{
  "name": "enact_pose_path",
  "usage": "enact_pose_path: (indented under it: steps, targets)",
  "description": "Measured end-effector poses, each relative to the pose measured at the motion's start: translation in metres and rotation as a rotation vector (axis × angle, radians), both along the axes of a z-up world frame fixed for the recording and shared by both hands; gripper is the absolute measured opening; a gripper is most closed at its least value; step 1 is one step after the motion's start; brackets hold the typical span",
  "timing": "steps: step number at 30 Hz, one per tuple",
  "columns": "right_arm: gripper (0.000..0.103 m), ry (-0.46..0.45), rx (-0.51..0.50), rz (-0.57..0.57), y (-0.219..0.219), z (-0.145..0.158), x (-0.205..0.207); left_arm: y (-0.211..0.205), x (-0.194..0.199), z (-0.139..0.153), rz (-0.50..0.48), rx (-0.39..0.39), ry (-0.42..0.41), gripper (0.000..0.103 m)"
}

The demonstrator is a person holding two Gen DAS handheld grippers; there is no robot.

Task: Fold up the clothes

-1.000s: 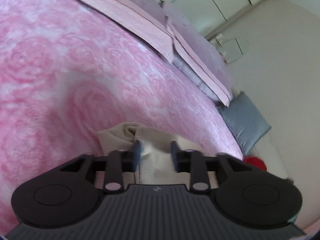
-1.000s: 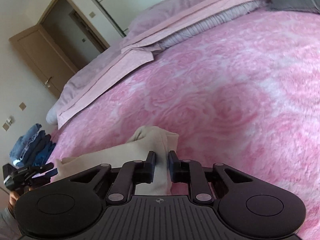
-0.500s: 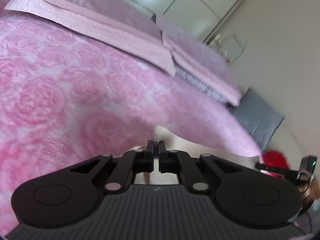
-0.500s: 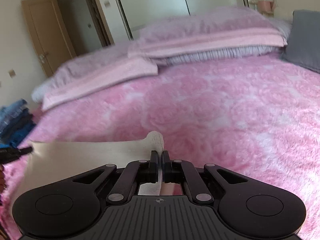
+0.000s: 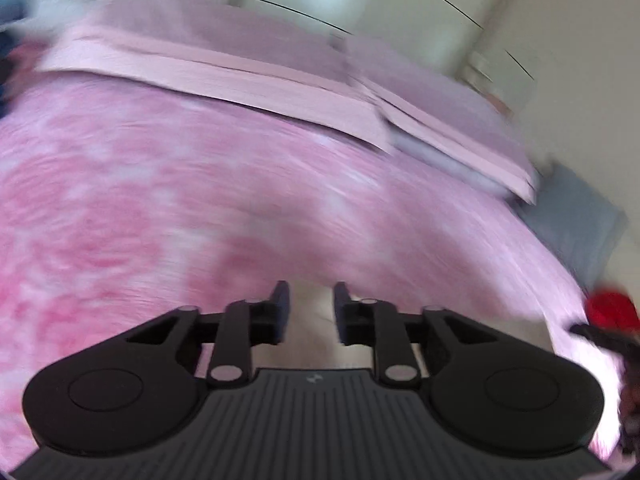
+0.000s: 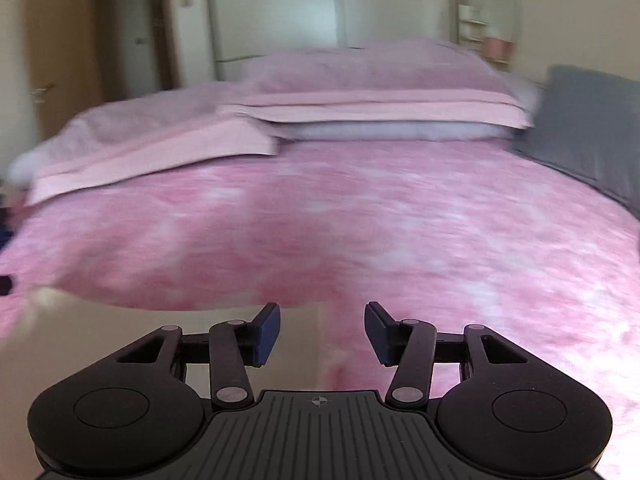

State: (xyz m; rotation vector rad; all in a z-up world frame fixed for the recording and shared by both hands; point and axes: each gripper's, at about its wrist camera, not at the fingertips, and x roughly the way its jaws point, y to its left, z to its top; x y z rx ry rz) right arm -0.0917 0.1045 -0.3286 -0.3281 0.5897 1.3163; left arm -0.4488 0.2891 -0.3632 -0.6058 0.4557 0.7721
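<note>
The cream garment [image 6: 160,344] lies on the near edge of the bed, spread as a flat pale sheet at the lower left of the right wrist view; in the left wrist view it shows as a pale patch [image 5: 310,320] just beyond the fingers and under them. The left gripper [image 5: 309,310] has just been opening: its jaws stand a little apart, with the cloth seen through the gap, and the pads do not press on it. The right gripper [image 6: 322,332] has also just been opening and stands about half open; the garment's right edge falls in the gap near its left finger [image 6: 266,332], untouched by the pads, and pink bedding fills the rest of the gap. Both views are blurred by motion. Around the garment spreads the pink rose-patterned blanket [image 6: 360,220]. Two lilac pillows [image 6: 360,80] lie at the head of the bed, a grey cushion [image 6: 588,120] stands at the right, and something red [image 5: 612,312] sits off the bed's right edge. Behind are pale wardrobe doors [image 6: 280,12] and a wooden door [image 6: 60,40].
</note>
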Motion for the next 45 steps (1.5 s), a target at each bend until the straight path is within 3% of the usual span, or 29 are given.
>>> enact_pose_path:
  steps: [2,4,6,8,12,15,20,24,27,31,33,36,38,43,45]
  targets:
    - [0.05,-0.007,-0.015,0.073,0.008,-0.004,-0.017,-0.008,0.025,-0.006,-0.073,0.039,0.085,0.012]
    - [0.05,-0.058,-0.047,0.107,0.023,-0.015,-0.031,-0.005,0.045,-0.022,-0.086,0.047,0.166,0.012]
    - [0.05,-0.103,-0.102,0.098,0.04,-0.032,-0.033,0.003,0.058,-0.042,-0.079,0.065,0.237,0.012]
    - [0.05,-0.151,-0.159,0.069,0.054,-0.051,-0.029,0.009,0.061,-0.056,-0.086,0.102,0.256,0.007]
    - [0.05,-0.053,-0.147,0.031,0.057,-0.068,-0.007,0.011,0.067,-0.061,-0.095,0.145,0.269,0.005]
    - [0.05,-0.002,-0.139,0.008,0.053,-0.061,0.001,0.011,0.061,-0.055,-0.094,0.147,0.256,0.005]
    - [0.05,0.006,-0.071,-0.081,0.011,-0.012,-0.008,-0.031,0.023,-0.012,-0.052,0.183,0.256,0.005]
    - [0.05,0.057,-0.012,-0.043,-0.043,0.015,-0.036,-0.083,-0.006,0.008,-0.065,0.139,0.225,0.005]
    - [0.05,0.071,-0.037,-0.005,-0.071,0.007,-0.065,-0.116,-0.008,-0.001,-0.082,0.142,0.261,0.005]
    - [0.05,0.02,-0.169,-0.035,-0.084,-0.03,-0.085,-0.109,-0.011,-0.031,-0.024,0.062,0.255,0.006]
    - [0.05,-0.001,-0.191,-0.057,-0.09,-0.038,-0.082,-0.108,-0.015,-0.024,0.001,0.047,0.235,0.006]
    - [0.05,0.016,-0.185,-0.081,-0.103,-0.022,-0.081,-0.123,-0.018,0.0,-0.005,0.111,0.232,0.006]
    - [0.05,0.026,-0.179,-0.073,-0.111,-0.019,-0.086,-0.133,-0.024,0.006,-0.016,0.077,0.187,0.007]
    - [0.05,0.048,-0.199,-0.077,-0.124,-0.024,-0.097,-0.155,-0.021,-0.022,0.008,-0.054,0.289,0.007]
    - [0.05,0.032,-0.202,-0.089,-0.127,-0.027,-0.1,-0.168,-0.021,-0.022,0.025,-0.049,0.314,0.007]
